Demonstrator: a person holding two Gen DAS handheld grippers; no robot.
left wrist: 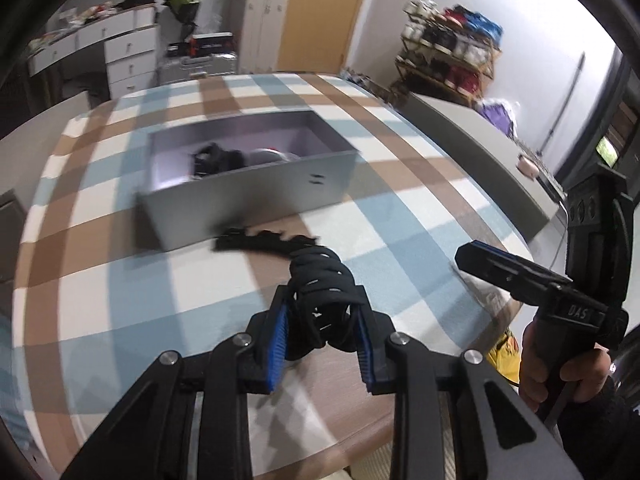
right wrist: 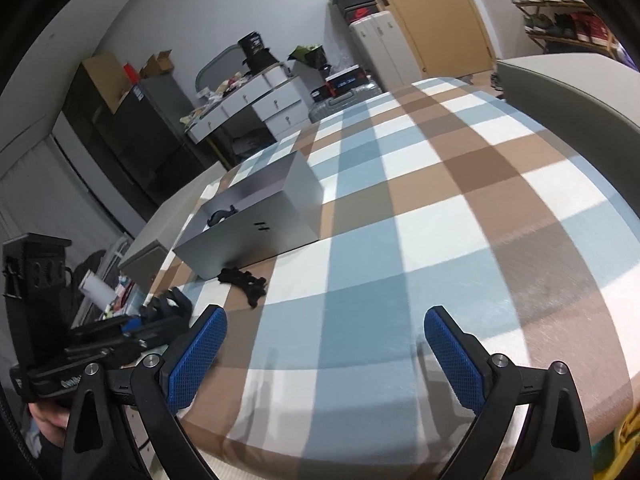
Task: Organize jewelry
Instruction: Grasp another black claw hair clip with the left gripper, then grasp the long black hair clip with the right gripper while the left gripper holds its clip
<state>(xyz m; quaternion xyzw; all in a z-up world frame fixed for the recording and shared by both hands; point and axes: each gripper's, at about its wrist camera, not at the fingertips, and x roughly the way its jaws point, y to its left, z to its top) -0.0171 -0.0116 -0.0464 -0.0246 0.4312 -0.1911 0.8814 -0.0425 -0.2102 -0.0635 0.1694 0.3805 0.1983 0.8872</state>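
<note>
A black braided band [left wrist: 320,276] is clamped between the blue pads of my left gripper [left wrist: 322,308], which is shut on it. Its loose end [right wrist: 242,280] trails over the checked cloth to the front wall of an open grey box [left wrist: 248,196]. Dark pieces and a pale rounded thing lie inside the box. Low over the cloth, my right gripper [right wrist: 326,344] stands open with nothing between its pads, to the right of the band. In the left wrist view a hand [left wrist: 560,368] holds the right gripper at the right edge.
The table wears a blue, brown and white checked cloth [right wrist: 440,208], whose near edge runs just under both grippers. A grey ledge [left wrist: 480,136] borders the table's right side. White drawers [left wrist: 128,56], suitcases and a shoe rack [left wrist: 452,52] stand beyond the table.
</note>
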